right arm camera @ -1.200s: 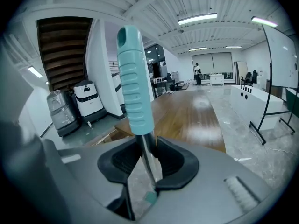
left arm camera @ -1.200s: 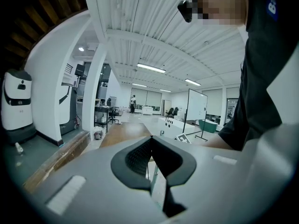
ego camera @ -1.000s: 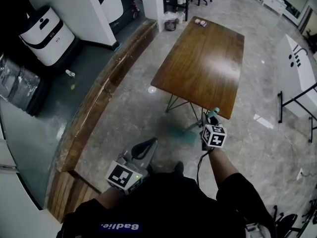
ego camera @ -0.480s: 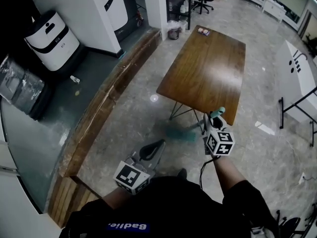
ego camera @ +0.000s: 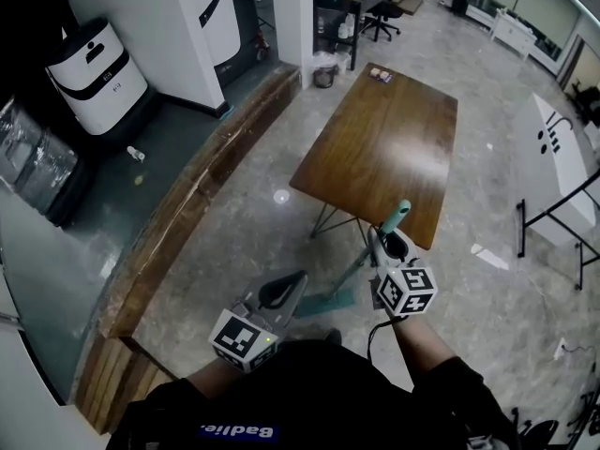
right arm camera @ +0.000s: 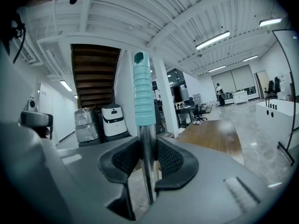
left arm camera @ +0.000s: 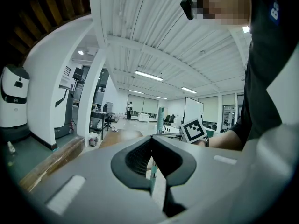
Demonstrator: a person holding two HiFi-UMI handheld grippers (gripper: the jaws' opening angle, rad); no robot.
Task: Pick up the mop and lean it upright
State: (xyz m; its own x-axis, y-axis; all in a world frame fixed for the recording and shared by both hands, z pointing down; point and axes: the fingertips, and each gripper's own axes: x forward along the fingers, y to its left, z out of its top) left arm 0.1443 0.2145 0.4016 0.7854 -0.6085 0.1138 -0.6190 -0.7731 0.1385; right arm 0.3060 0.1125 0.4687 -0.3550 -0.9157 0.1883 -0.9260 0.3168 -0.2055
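between the right gripper's (right arm camera: 148, 155) pads sits the mop (ego camera: 352, 272) pole, pinched below its teal grip — tilted, head on the floor (ego camera: 506, 289) at the table's (ego camera: 375, 148) near corner. open floor lies right. left gripper (left arm camera: 152, 146) pressed together, empty. shirt (ego camera: 225, 429) print reads "badlie".

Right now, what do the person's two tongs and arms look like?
Both the left tongs and the right tongs have grey plastic bodies with black ribbed pads. Each carries a white cube printed with black square markers. A black cable hangs from the right one. The person wears a black short-sleeved shirt.
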